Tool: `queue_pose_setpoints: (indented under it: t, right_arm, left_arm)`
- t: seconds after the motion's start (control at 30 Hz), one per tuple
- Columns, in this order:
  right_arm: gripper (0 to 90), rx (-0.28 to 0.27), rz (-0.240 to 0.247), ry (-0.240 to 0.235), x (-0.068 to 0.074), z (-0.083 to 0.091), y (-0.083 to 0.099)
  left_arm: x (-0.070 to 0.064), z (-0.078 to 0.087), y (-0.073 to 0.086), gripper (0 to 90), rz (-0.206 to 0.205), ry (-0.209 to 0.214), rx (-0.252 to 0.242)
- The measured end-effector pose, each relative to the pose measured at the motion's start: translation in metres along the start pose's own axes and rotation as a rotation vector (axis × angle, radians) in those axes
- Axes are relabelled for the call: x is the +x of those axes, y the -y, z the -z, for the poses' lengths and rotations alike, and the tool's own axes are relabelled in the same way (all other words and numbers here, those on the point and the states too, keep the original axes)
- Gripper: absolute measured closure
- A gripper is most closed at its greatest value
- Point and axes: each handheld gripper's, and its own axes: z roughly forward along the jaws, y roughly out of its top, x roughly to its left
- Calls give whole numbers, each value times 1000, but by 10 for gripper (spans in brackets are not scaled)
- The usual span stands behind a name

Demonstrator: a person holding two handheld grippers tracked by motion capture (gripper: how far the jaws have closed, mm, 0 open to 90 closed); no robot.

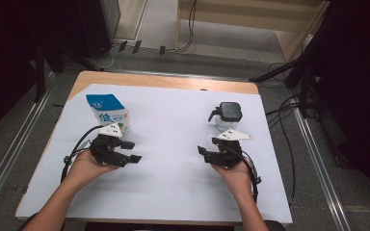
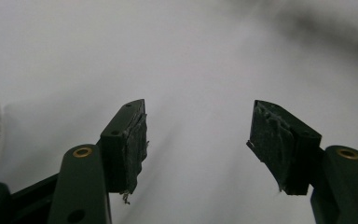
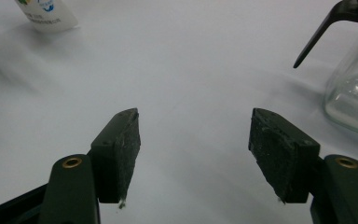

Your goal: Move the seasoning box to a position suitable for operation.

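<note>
The left hand-held gripper (image 1: 131, 151) rests low over the white sheet on the bench (image 1: 173, 144), its jaws spread wide with nothing between them. The right hand-held gripper (image 1: 203, 153) is the same: jaws wide apart and empty, and it points toward the middle of the bench. The two are well apart and face each other.

The milk carton (image 1: 108, 112) stands upright at the far left of the sheet, just beyond the left hand-held gripper. The glass jug (image 1: 226, 117) with a black lid and a black handle stands at the far right, just beyond the right one. In the right gripper view the jug (image 3: 352, 100) shows at the right edge, clear glass, and I can see no liquid in it; its handle points to the left. The top of the carton looks closed, so what is inside cannot be told.

I judge that the reach to these two things is only beginning. To do it well, each hand should turn its jaws toward its own thing first, then close around the middle of the carton's body, and on the jug around the handle or the neck, squarely, because glass slips easily. The carton walls are soft, so the squeeze should be gentle.
</note>
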Motion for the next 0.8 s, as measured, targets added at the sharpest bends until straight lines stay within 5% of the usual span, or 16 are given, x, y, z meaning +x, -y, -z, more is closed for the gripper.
queue_pose_setpoints:
  t: [0.53, 0.8]
  right_arm:
    - [484, 19, -45, -9, -5, 0, 1]
    - [491, -29, -39, -2, -7, 5, 5]
  left_arm:
    - [6, 2, 2, 423, 23, 3, 4]
    - [8, 2, 0, 434, 30, 9, -3]
